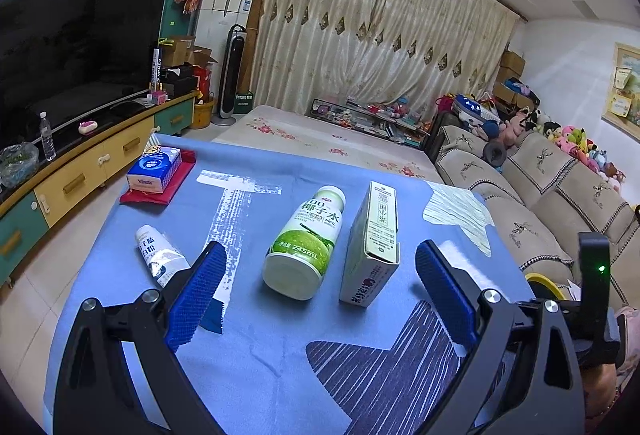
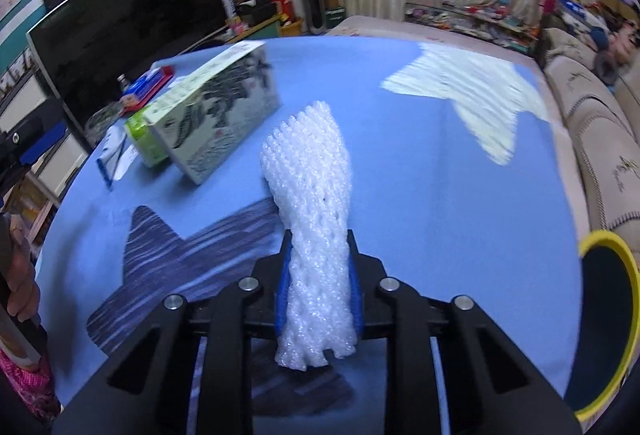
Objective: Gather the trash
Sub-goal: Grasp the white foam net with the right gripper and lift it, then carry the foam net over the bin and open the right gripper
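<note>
Two grippers were over a table (image 1: 280, 347) with a blue cloth on it. The right gripper (image 2: 318, 275) had its blue pads pressed onto a white foam net (image 2: 312, 195), pinching it in the middle. The net stuck up past the pads toward the far edge of the table and hung out a little behind them too. A bin with a yellow rim (image 2: 608, 319) sat just off the right edge of the table.

The left gripper (image 1: 320, 275) was spread wide and held nothing. Between its blue pads, farther along the table, lay a green and white bottle (image 1: 306, 243) on its side. Just beside the bottle, on the right, lay a long paper box (image 1: 374, 245). A small white tube (image 1: 160, 255) lay near the left edge, partly hidden by the left pad. A blue tissue pack (image 1: 154, 169) sat on a red cloth (image 1: 168, 183) at the far left corner.

From the right gripper's camera, the box, bottle and tube all lay close together toward the left edge
</note>
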The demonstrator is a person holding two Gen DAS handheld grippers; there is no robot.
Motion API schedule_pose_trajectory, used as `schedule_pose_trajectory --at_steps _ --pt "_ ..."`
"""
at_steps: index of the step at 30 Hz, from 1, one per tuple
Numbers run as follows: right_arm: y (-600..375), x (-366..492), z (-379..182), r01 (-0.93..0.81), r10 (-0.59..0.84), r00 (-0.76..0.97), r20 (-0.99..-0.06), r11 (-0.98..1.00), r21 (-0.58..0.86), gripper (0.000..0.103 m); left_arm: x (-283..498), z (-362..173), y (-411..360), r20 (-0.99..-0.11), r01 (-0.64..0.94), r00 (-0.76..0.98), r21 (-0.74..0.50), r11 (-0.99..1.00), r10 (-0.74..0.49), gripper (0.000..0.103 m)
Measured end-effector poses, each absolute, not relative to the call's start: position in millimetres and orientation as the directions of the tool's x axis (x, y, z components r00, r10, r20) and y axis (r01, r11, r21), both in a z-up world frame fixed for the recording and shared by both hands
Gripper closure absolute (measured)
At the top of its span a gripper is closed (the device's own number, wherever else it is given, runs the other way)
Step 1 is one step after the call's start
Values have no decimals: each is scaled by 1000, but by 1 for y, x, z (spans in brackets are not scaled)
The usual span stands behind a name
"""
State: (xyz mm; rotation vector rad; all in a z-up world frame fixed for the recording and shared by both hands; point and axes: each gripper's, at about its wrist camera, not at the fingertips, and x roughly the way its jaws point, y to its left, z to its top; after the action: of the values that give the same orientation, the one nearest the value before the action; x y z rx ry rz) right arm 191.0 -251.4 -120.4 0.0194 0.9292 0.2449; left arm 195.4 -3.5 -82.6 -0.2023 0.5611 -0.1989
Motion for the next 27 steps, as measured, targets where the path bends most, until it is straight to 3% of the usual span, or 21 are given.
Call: schedule_pose_trajectory --at_steps 12,21,25,27 --pt "-364 159 -114 102 19 641 -767 989 110 80 196 -89 -16 -523 145 818 -212 966 -238 9" --pt "-447 140 -128 362 -172 599 -782 929 73 78 200 -94 -20 -539 145 811 -192 971 -228 9" --pt "-472 135 -140 442 -223 561 -798 895 60 73 202 -95 -24 -544 147 809 -184 972 -225 9" --pt "-481 135 -144 467 -234 545 -805 882 60 62 203 -95 -24 -545 147 807 -182 972 -225 9"
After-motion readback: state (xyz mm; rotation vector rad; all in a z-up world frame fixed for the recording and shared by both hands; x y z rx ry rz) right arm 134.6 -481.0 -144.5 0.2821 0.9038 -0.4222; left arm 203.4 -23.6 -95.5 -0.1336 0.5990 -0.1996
